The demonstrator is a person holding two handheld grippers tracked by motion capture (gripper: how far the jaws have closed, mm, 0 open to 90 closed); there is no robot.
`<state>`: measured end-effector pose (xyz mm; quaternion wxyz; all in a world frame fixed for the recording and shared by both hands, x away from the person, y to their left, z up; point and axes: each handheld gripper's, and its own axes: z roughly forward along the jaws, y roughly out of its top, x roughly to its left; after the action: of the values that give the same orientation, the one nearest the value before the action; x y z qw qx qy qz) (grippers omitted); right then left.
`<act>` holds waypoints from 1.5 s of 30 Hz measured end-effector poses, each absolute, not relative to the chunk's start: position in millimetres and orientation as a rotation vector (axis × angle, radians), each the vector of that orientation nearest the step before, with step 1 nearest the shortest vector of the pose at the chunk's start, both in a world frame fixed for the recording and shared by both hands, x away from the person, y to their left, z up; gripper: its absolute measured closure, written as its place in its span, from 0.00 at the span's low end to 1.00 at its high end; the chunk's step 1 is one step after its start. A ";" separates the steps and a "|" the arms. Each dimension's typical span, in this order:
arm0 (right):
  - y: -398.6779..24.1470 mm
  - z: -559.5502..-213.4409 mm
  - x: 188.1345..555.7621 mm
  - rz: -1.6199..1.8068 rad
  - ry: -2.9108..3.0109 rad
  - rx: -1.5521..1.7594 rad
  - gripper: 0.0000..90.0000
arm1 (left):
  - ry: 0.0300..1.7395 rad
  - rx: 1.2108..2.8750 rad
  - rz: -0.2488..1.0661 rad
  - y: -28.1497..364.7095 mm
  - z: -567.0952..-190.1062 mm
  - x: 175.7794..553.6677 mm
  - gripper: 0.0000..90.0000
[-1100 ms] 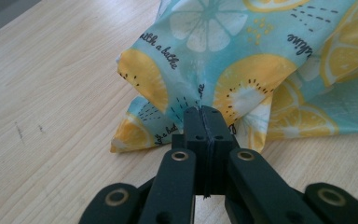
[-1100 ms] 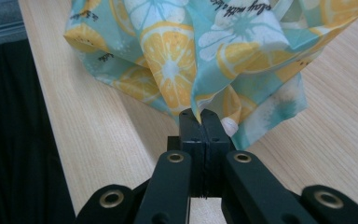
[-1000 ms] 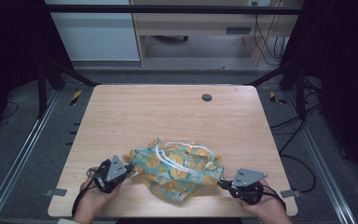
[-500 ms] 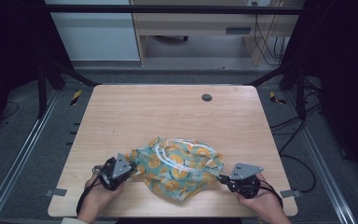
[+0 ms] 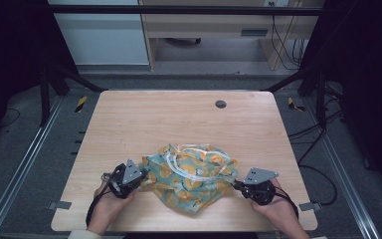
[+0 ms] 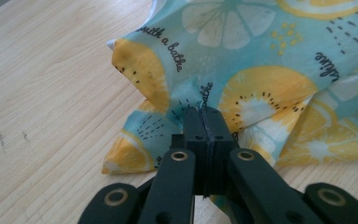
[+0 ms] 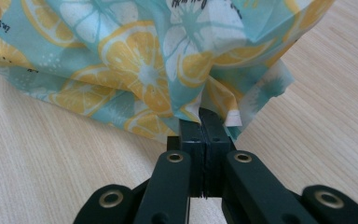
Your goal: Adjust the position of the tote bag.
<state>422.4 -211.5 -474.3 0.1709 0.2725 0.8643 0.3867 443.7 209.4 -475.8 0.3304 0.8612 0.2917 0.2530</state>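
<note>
A crumpled teal cloth with a yellow lemon print (image 5: 191,175) lies on the wooden table (image 5: 179,119) near its front edge. White straps (image 5: 176,160) curl on top of it. My left gripper (image 5: 142,177) is at the cloth's left edge, and in the left gripper view its jaws are shut on a fold of the printed cloth (image 6: 242,60). At the cloth's right edge, my right gripper (image 5: 236,185) is also shut, pinching a hem of the cloth (image 7: 144,60). A hand holds each gripper from the front.
A small dark round grommet (image 5: 221,104) sits in the table's far right part. Metal frame rails (image 5: 25,164) run along both sides of the table, with cables (image 5: 318,169) on the floor at the right.
Both grippers have crept a little away from the front edge while holding the cloth. The cloth has barely changed shape.
</note>
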 end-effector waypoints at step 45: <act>-227.5 -404.3 421.1 1.292 2.253 0.891 0.40 | 0.860 2.023 0.649 221.1 -422.3 421.4 0.39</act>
<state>421.1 -227.5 -404.3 0.1969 0.3181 0.8045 0.4613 421.4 221.1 -422.3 0.4119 0.8043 0.3420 0.2578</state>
